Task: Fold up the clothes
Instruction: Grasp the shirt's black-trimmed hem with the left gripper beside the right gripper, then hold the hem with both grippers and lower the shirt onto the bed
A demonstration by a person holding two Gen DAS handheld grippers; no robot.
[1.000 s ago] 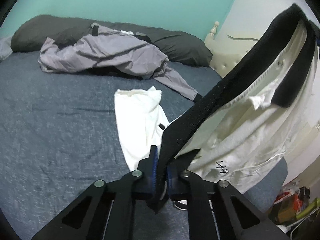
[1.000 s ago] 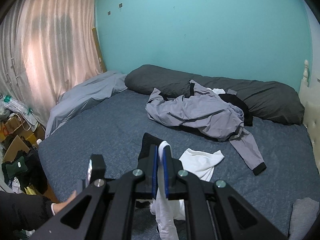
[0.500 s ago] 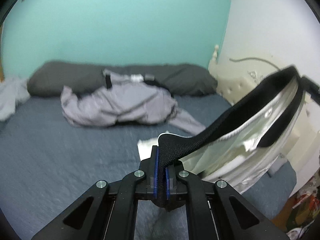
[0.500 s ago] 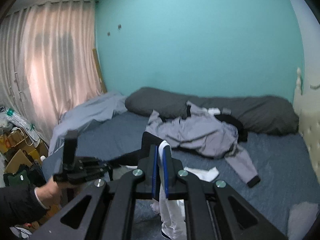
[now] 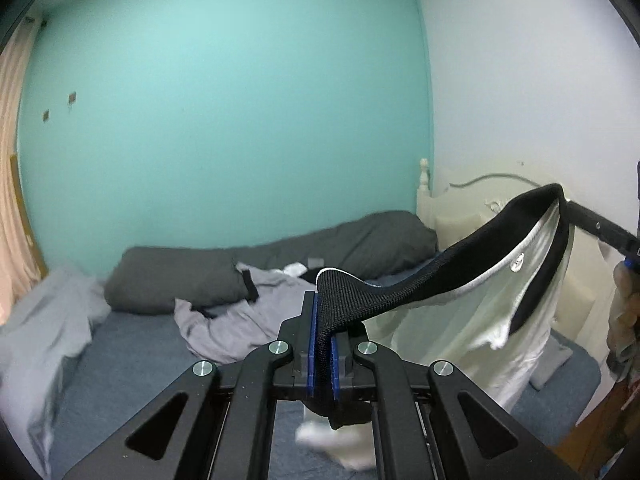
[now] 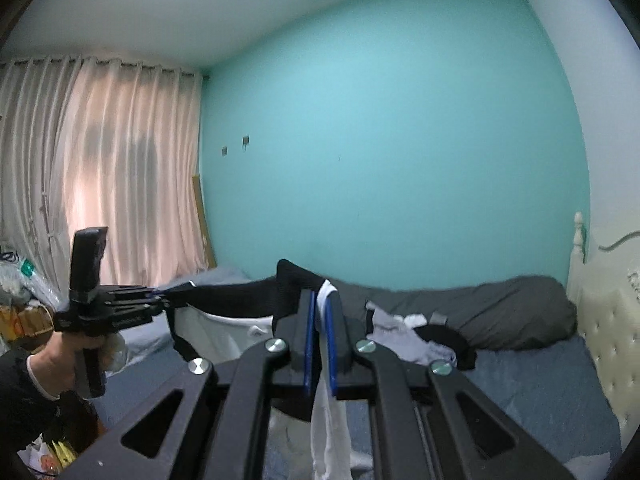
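Observation:
A white garment with a wide black waistband (image 5: 440, 276) hangs in the air between both grippers, above the bed. My left gripper (image 5: 323, 344) is shut on one end of the waistband. My right gripper (image 6: 319, 344) is shut on the other end, with white cloth (image 6: 330, 424) trailing down between its blue pads. The right wrist view shows the left gripper (image 6: 158, 300) at left, held by a hand (image 6: 60, 356), the band (image 6: 236, 300) stretched between them. The white body (image 5: 472, 336) droops below the band.
A grey jacket (image 5: 236, 312) lies crumpled mid-bed on the blue sheet (image 5: 132, 364), with a black item (image 6: 444, 338) beside it. A dark long pillow (image 6: 500, 308) runs along the teal wall. A cream headboard (image 6: 612, 328) stands right, curtains (image 6: 100, 168) left, clutter (image 6: 24, 308) on the floor.
Both grippers have risen high above the bed, lifting the garment fully off the sheet. The cameras now tilt up at the wall. The waistband is pulled longer between the grippers.

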